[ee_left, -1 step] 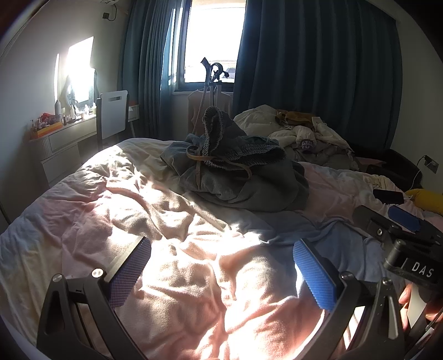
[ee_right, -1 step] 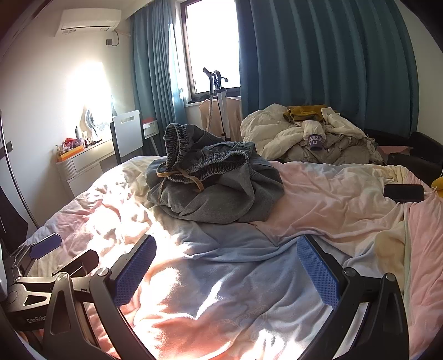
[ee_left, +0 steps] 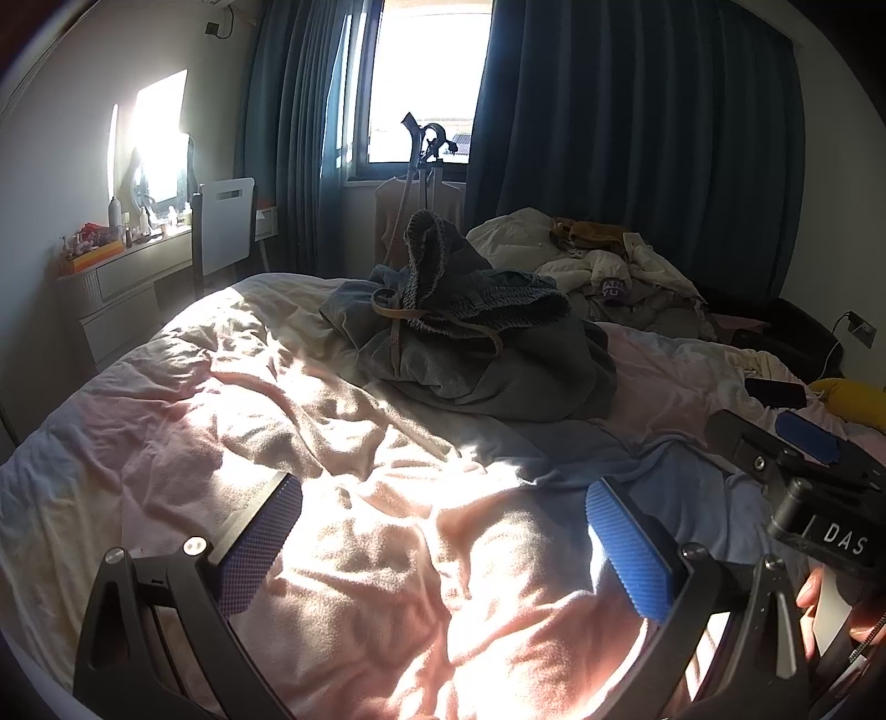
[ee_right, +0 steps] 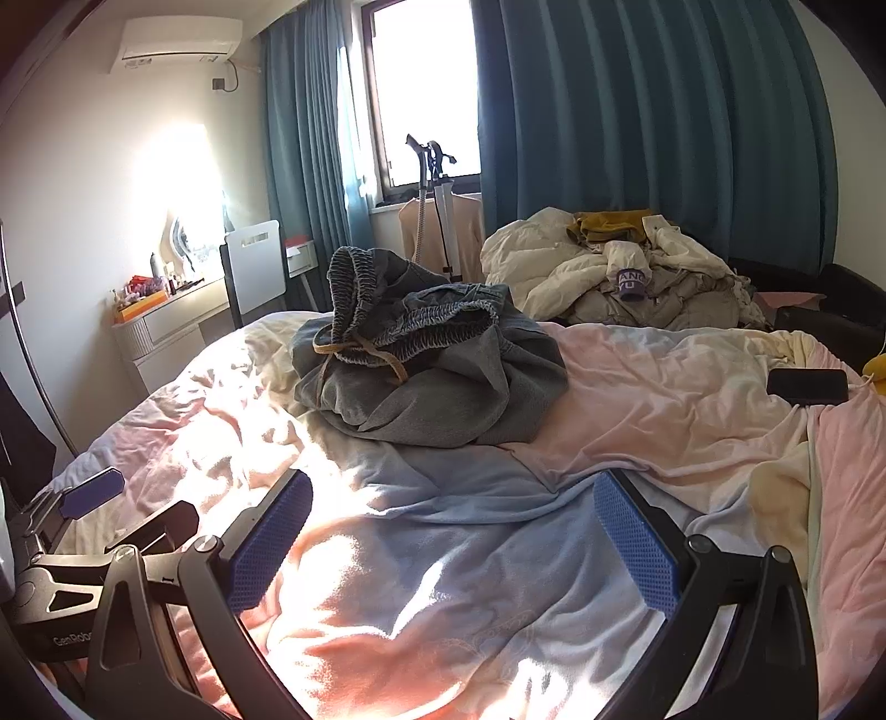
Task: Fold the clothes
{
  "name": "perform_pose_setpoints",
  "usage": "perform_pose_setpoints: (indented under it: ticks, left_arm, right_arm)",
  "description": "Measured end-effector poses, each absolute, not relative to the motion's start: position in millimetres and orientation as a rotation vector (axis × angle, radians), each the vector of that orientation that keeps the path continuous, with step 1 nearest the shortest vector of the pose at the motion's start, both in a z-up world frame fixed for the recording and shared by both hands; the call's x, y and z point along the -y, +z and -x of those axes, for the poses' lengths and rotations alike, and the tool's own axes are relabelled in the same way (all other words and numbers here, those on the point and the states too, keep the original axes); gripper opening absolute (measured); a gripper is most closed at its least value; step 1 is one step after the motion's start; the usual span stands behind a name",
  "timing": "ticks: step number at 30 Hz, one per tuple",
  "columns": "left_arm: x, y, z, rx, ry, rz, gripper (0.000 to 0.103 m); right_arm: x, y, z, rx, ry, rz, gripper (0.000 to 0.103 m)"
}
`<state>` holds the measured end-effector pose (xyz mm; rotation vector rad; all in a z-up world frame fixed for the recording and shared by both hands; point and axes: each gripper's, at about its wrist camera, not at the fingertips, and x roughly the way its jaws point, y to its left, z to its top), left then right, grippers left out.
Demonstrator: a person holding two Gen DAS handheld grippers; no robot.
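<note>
Grey trousers [ee_right: 443, 382], pink-and-blue blanket [ee_right: 637, 410], teal curtains [ee_right: 637, 122], blue-padded tongs [ee_right: 451, 545]

One bed [ee_right: 692, 399] carries everything. On it lies one crumpled grey garment [ee_right: 443, 387] with an elastic waistband and one tan drawstring [ee_right: 382, 354]. One heap of pale clothes [ee_right: 626, 271] sits at the far end; how many pieces it holds cannot be told. One dark phone [ee_right: 807, 386] rests on the cover. Two claws show: the left claw [ee_left: 443, 554] and the right claw [ee_right: 451, 543], each with two blue pads. One window [ee_right: 426, 88] is flanked by two teal curtains. One white chair [ee_right: 257, 266], one air conditioner [ee_right: 177, 41].
</note>
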<state>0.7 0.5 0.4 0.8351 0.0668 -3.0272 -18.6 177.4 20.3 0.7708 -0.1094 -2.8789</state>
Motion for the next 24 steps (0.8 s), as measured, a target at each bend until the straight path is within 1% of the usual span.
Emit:
perform_pose_setpoints:
  ticks: [3, 5, 24]
  left_arm:
    - [-2.9, -1.4, 0.2, -0.067, -3.007, -0.856, 0.103]
    - [3.7, -3.6, 0.0, -0.125, -3.017, -0.864, 0.103]
    - [2.0, -2.2, 0.8, -0.104, -3.012, -0.879, 0.103]
  right_arm:
    - [-175.2, 21.3, 17.2, 0.12, -2.879, -0.769, 0.103]
    - [-174.4, 22.1, 16.7, 0.122, -2.878, -0.768, 0.103]
    - [-177.0, 19.2, 18.8, 0.102, -2.886, -0.772, 0.103]
